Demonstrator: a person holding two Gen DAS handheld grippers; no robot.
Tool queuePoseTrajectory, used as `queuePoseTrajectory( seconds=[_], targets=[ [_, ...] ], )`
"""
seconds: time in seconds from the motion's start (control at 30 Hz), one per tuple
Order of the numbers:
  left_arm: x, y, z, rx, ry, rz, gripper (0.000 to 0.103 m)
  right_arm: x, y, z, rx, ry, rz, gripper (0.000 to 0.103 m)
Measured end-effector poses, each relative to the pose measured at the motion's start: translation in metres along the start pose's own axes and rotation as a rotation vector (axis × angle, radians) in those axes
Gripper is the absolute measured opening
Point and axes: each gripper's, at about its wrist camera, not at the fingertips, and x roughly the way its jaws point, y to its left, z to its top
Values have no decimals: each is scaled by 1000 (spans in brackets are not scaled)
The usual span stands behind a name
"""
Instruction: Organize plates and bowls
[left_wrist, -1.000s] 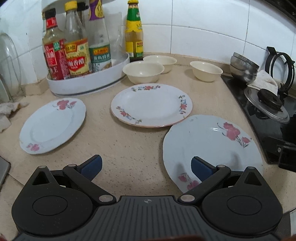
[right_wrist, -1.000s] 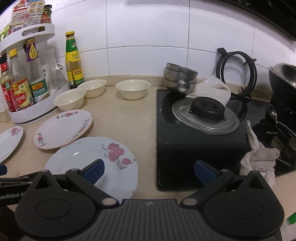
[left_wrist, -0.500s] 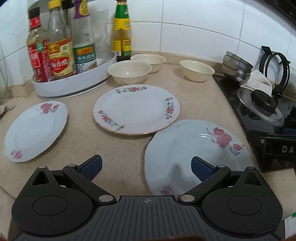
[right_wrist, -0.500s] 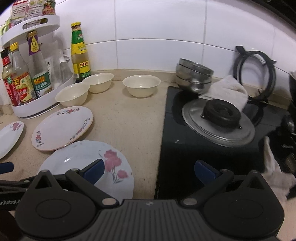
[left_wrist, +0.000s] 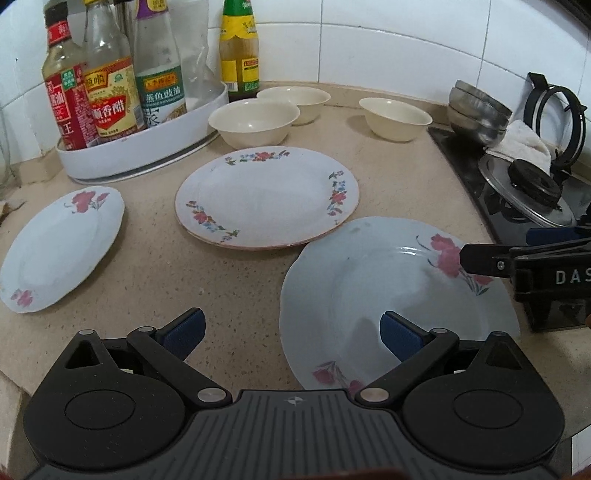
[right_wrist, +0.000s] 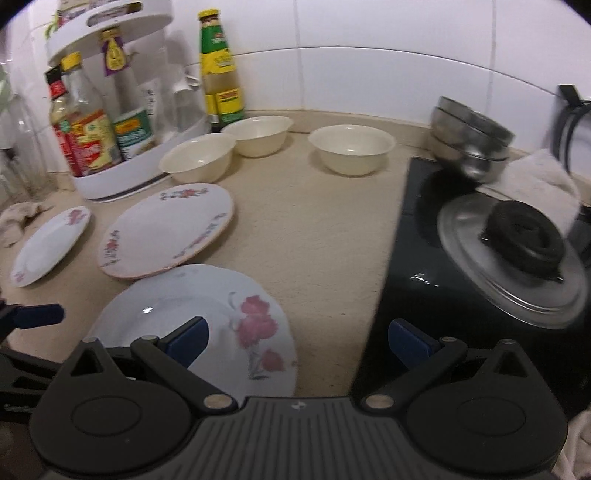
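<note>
Three flowered plates lie on the beige counter: a small one at the left (left_wrist: 59, 247) (right_wrist: 50, 243), a pink-rimmed one in the middle (left_wrist: 266, 195) (right_wrist: 166, 234), and a large pale-blue one nearest me (left_wrist: 391, 295) (right_wrist: 207, 321). Three cream bowls (left_wrist: 255, 122) (left_wrist: 295, 101) (left_wrist: 395, 118) stand behind them. My left gripper (left_wrist: 291, 334) is open and empty, low over the large plate's left edge. My right gripper (right_wrist: 297, 341) is open and empty over that plate's right edge; it also shows in the left wrist view (left_wrist: 524, 258).
A white turntable rack (left_wrist: 147, 144) with sauce bottles stands at the back left, a green-labelled bottle (left_wrist: 238, 51) beside it. A black stove (right_wrist: 461, 258) with a pot lid (right_wrist: 517, 258), stacked steel bowls (right_wrist: 469, 147) and a cloth (right_wrist: 539, 177) fills the right.
Both grippers have moved forward and lower toward the large blue plate. The right gripper has swung left and now enters the left wrist view from the right.
</note>
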Motion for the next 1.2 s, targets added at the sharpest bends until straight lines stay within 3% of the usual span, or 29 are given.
queuePoseTrajectory(
  seconds=[0.47, 1.07, 1.2],
  targets=[
    [9, -2, 1, -42, 36, 2, 102, 26, -1, 8, -69, 63, 157, 102],
    [16, -4, 6, -46, 78, -21, 103, 37, -4, 7, -35, 134, 388, 102],
    [17, 5, 5, -51, 86, -45, 103, 36, 2, 5, 1, 135, 385, 102]
  ],
)
